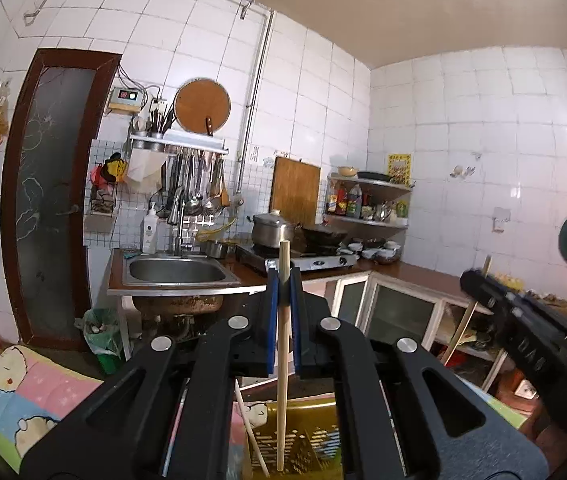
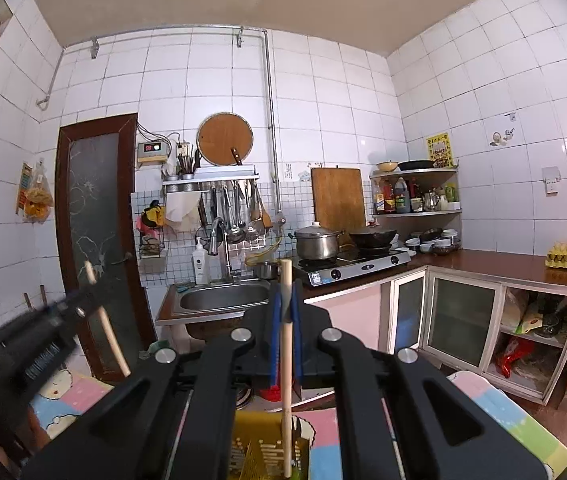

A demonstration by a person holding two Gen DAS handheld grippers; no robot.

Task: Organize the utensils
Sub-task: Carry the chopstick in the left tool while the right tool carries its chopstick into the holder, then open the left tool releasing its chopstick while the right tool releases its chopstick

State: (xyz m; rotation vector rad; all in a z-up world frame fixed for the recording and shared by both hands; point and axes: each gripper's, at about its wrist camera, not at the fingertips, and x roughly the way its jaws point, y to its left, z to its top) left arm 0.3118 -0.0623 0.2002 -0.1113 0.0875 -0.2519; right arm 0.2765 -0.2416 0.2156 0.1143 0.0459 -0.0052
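Observation:
My left gripper (image 1: 283, 285) is shut on a pale wooden chopstick (image 1: 282, 360) held upright, its lower end over a yellow slotted utensil basket (image 1: 307, 444). A second chopstick (image 1: 252, 436) leans in that basket. My right gripper (image 2: 286, 304) is shut on another wooden chopstick (image 2: 286, 364), also upright over the same basket (image 2: 259, 456). Each gripper shows in the other's view: the right one (image 1: 479, 280) at the right with its chopstick (image 1: 459, 328), the left one (image 2: 79, 302) at the left, blurred, with its chopstick (image 2: 109, 336).
A pastel patterned cloth (image 1: 27, 392) covers the surface under the basket. Ahead are a steel sink (image 1: 177, 272), a gas stove with a pot (image 2: 317, 242) and wok, a hanging utensil rack (image 1: 195, 184), a corner shelf of bottles, and low cabinets (image 2: 463, 324).

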